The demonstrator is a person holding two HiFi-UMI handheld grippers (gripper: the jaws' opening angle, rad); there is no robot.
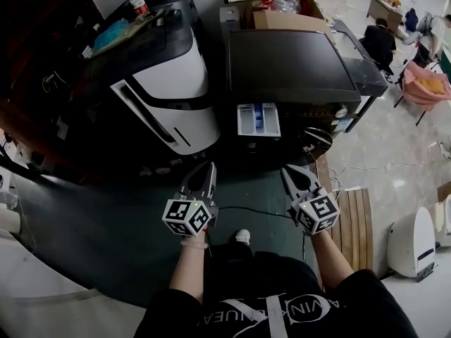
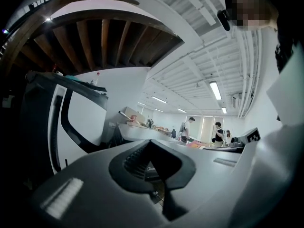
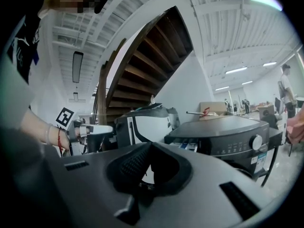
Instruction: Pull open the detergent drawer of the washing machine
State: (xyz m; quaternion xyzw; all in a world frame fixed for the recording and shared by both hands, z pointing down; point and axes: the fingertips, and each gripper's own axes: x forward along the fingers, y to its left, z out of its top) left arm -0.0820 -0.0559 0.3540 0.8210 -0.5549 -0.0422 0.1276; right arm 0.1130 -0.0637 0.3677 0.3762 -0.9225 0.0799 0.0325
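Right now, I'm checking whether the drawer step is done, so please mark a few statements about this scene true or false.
1. The detergent drawer stands pulled out of the washing machine. True.
2. The left gripper grips the drawer. False: it is shut on nothing, clear of the machine.
3. The right gripper has its jaws wide apart. False: they are together and empty.
4. A red-capped bottle stands on the white and black appliance beside the washing machine. True.
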